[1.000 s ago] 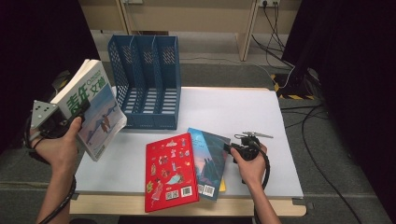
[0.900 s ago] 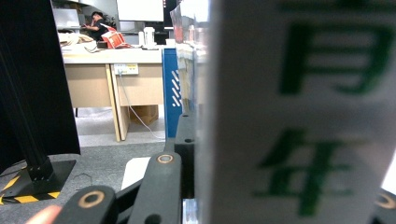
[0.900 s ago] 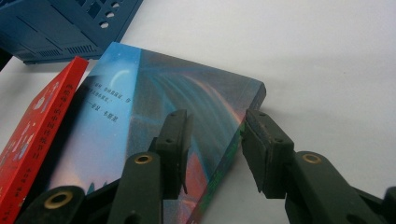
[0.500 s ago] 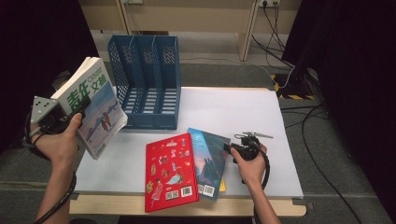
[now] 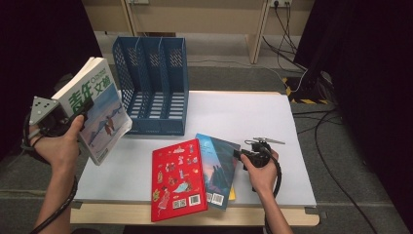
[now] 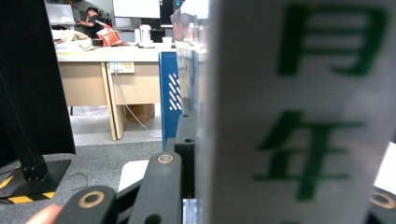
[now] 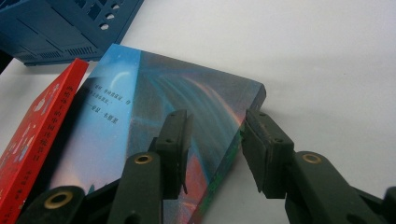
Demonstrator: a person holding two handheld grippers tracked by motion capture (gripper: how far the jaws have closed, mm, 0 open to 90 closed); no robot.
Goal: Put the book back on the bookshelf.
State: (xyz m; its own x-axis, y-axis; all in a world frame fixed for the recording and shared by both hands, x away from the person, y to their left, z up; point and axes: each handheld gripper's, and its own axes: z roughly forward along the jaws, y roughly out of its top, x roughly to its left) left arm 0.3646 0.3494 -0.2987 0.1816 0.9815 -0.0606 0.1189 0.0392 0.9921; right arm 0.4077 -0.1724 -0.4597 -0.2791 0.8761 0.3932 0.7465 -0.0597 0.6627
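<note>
Books being sorted into a blue file rack [image 5: 152, 85] at the back left of a white table [image 5: 272, 126]; judging by the scene, the filing has barely begun. The left gripper [image 5: 80, 111] is clamped on a white magazine with green lettering [image 5: 95, 114], held upright in the air off the table's left edge, just left of the rack and not yet in any slot; all three compartments look empty, as far as the mesh shows. The right gripper [image 5: 242, 155] rests low at the right edge of a dark blue book [image 7: 154, 126], its jaws parted astride the book's corner, apparently not pressing. A red book [image 5: 178, 178] lies flat beside it, overlapping it, near the table's front edge. Left to do: slot the magazine, then both lying books.
</note>
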